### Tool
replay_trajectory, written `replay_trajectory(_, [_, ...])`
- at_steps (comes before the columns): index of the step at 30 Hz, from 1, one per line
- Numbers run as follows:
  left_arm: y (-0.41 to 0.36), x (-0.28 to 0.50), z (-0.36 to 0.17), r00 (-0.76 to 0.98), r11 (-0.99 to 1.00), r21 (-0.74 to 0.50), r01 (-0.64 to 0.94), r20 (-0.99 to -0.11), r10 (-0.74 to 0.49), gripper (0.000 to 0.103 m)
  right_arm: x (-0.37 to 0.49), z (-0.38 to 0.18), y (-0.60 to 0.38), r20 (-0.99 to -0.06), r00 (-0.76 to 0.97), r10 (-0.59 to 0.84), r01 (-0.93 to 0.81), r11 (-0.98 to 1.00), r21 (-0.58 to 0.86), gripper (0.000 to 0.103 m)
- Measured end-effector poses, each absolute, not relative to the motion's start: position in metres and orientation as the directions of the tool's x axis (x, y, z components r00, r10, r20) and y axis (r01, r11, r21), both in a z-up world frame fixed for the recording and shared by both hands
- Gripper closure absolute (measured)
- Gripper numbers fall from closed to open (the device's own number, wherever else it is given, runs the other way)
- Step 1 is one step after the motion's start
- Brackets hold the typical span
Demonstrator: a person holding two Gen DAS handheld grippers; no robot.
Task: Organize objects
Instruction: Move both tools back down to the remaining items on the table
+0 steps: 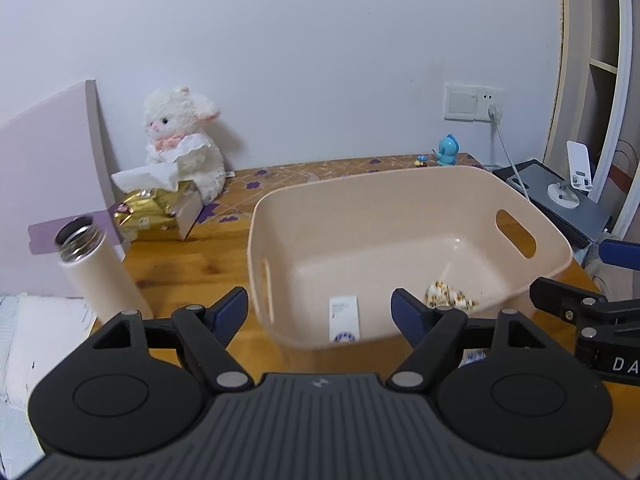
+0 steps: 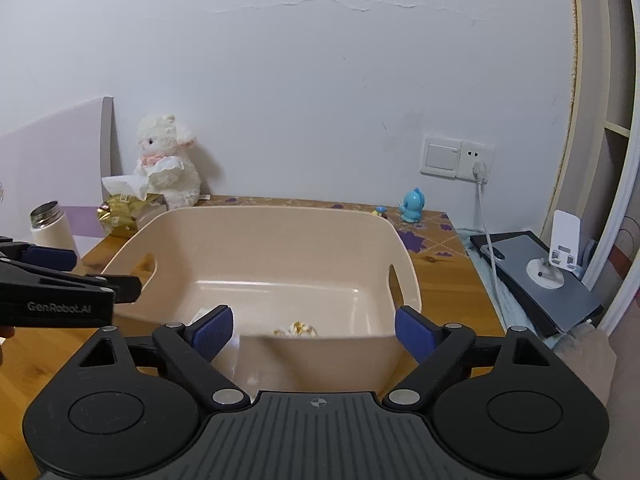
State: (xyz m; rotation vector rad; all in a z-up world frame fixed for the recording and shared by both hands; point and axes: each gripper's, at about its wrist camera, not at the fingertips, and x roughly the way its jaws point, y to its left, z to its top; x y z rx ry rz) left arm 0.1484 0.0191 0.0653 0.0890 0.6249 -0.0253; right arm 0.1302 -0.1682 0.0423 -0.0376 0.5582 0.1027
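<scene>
while both hand-held grippers gape (empty), left hand-held gripper (image 1: 320,312), right hand-held gripper (image 2: 314,330), beige basket (image 2: 256,240)

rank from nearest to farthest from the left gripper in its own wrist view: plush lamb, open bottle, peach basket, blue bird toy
1. peach basket, just ahead of the left gripper
2. open bottle, left table edge
3. plush lamb, back left by the wall
4. blue bird toy, back right

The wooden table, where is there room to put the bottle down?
Bare wooden table lies between the cream steel-necked bottle and the peach plastic basket. More lies between the basket and the small blue bird figurine. The back left corner is crowded: gold tissue box, white plush lamb.
</scene>
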Motion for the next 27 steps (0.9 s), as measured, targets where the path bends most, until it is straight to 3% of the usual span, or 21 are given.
replay_trajectory(9, [0.029, 0.114, 0.046, 0.782, 0.994, 0.086, 0.061, -0.623, 0.006, 0.022, 0.098, 0.032, -0.166, -0.56, 0.825, 0.08, -0.107, 0.994, -0.015, 0.006])
replay_trajectory(27, [0.046, 0.113, -0.028, 0.654, 0.994, 0.073, 0.083, -0.757, 0.001, 0.022, 0.1, -0.05, -0.154, -0.732, 0.675, 0.093, -0.103, 0.994, 0.031, 0.005])
